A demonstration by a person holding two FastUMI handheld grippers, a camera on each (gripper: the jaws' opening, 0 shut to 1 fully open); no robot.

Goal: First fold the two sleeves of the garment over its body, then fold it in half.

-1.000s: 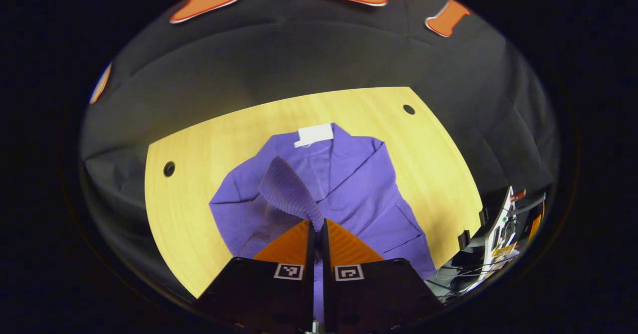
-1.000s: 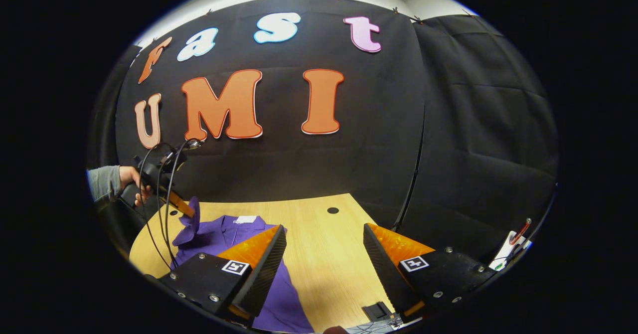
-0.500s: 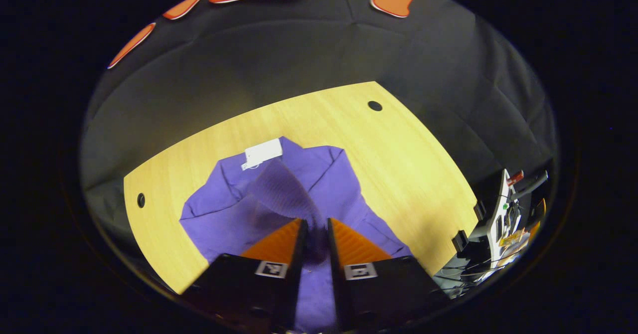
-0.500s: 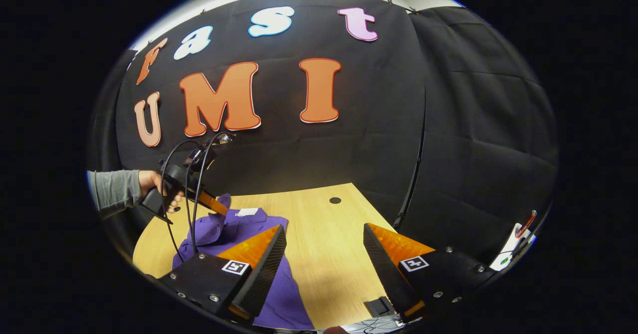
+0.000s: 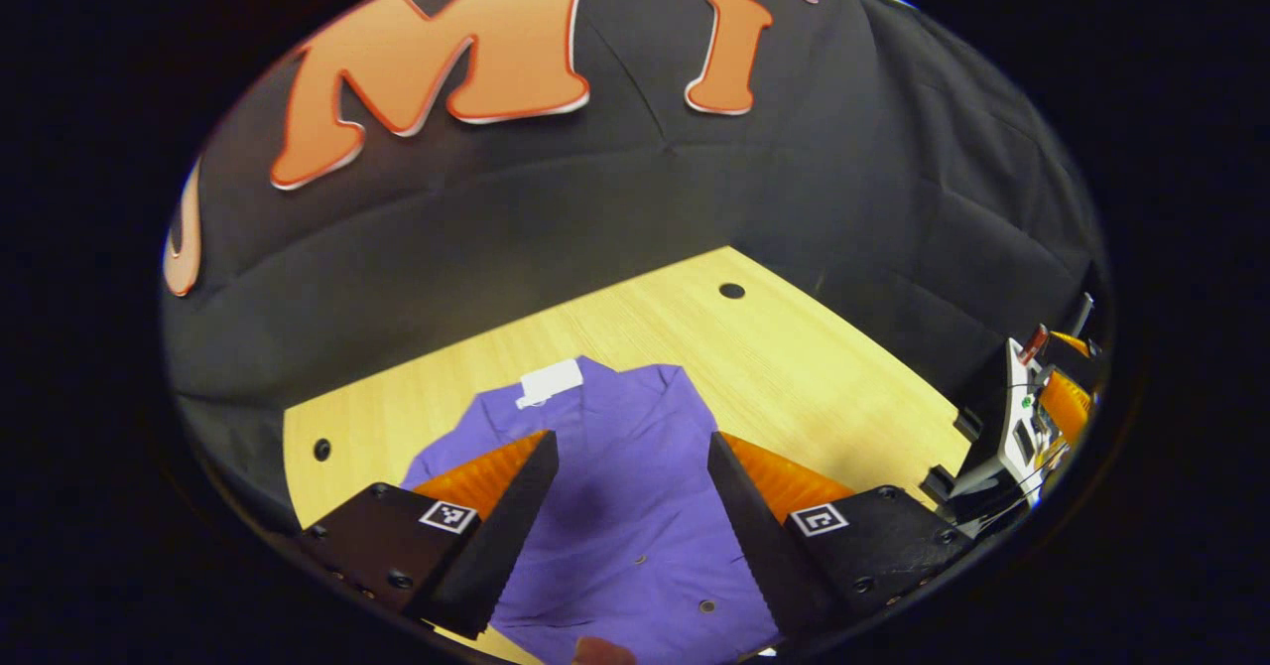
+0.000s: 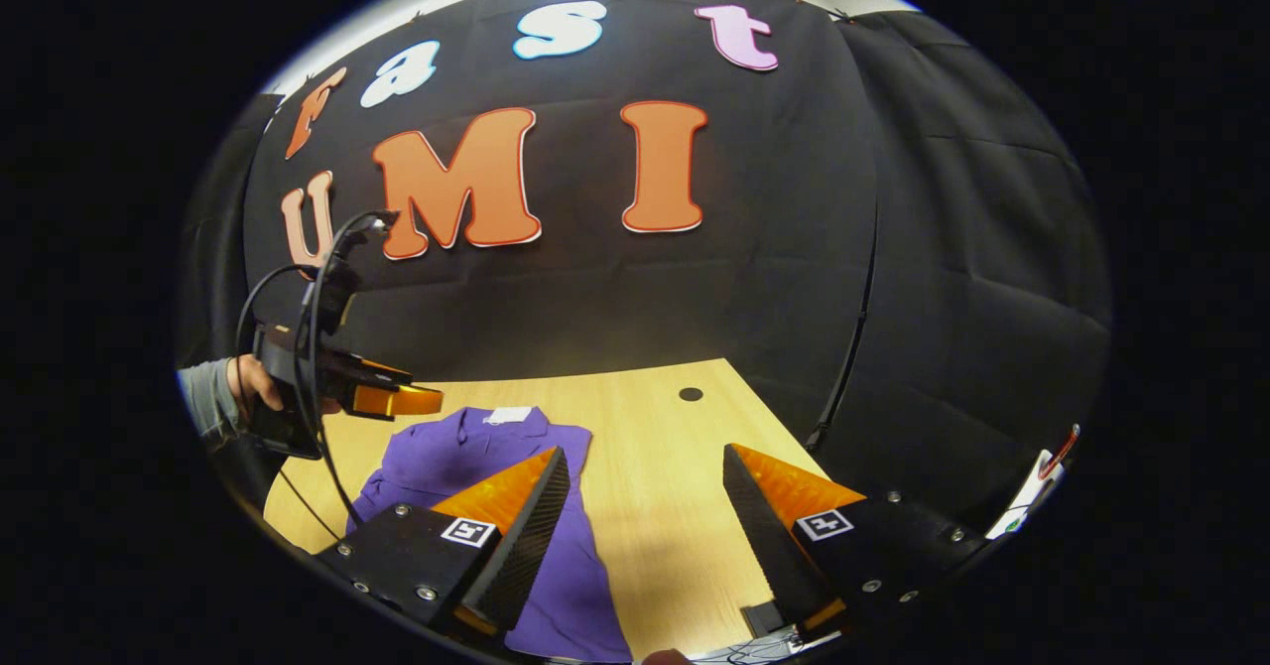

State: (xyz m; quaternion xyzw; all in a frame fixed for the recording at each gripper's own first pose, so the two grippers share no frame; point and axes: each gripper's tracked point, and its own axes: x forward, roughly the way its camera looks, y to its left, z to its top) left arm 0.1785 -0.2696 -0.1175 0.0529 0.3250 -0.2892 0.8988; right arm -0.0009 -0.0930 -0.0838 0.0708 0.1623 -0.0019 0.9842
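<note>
A: Where is the garment [image 5: 625, 506]?

B: It lies flat on the wooden surface [image 5: 824, 367], purple, with its collar end toward the black wall and a white tag [image 5: 551, 383] at the neck. In the left gripper view it spreads out below the left tool [image 5: 633, 457], and two small buttons show on the cloth near the bottom.

A: And the left tool, is it gripping anything?

B: No. Its two fingers are spread wide apart with only air between them, above the garment and not touching it. In the right gripper view the same tool [image 6: 422, 402] hangs above the collar end, held by a hand [image 6: 248, 387] in a grey sleeve [image 6: 203, 402], with black cables looping up from it.

A: The right tool?

B: The right tool [image 6: 645, 462] is also released, fingers well apart and nothing between them. It is above the near side of the surface [image 6: 655, 486]; the garment [image 6: 476, 457] sits under and beyond one of its fingers, and bare wood shows through the gap.

A: Anything else around?

B: A round hole [image 5: 731, 291] in the surface near the far corner, another [image 5: 320, 449] at the other side, and some equipment with cables [image 5: 1012, 437] beside the surface at the edge of the left gripper view.
</note>
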